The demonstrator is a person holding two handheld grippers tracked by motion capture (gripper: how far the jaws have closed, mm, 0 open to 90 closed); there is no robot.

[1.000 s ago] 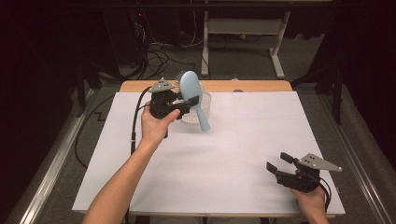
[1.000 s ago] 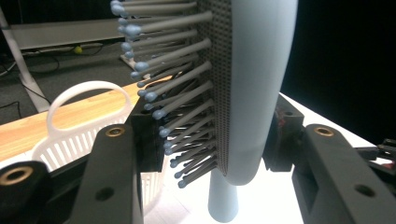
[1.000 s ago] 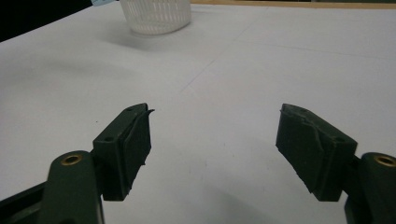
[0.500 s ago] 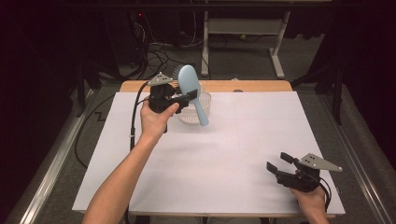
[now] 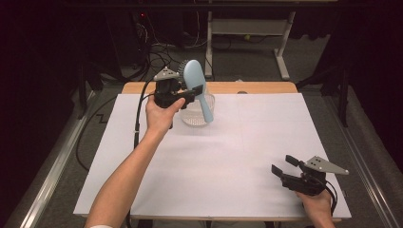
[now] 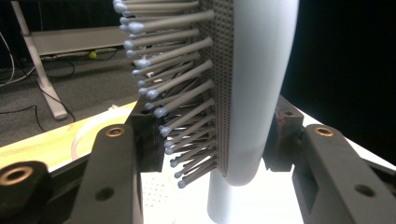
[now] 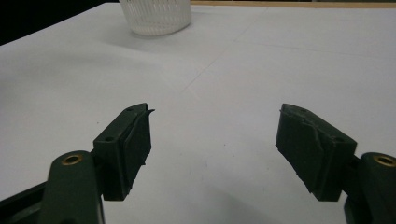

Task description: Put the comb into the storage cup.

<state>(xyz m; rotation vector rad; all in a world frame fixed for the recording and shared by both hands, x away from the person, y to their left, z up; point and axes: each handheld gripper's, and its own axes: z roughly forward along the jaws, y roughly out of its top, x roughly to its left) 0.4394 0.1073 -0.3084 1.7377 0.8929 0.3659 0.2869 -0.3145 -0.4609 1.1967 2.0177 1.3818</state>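
Hairbrush, pale blue plastic paddle with grey bristles (image 5: 196, 83), pinched at its head by left gripper (image 5: 189, 93); since a second ago it has edged slightly left above the clear ribbed plastic cup (image 5: 197, 112), handle down. Likely lining up insertion. Right gripper (image 5: 283, 167) idle, jaws spread, holding nothing.

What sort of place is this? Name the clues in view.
Probably a lab or workshop recording bench: a table covered in white sheet, loose cables on the floor behind, and a metal desk frame in the dark background.

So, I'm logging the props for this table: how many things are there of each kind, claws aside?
Hairbrush: 1, light blue, held above the table
Clear ribbed cup: 1, standing on the white tabletop
Total: 2
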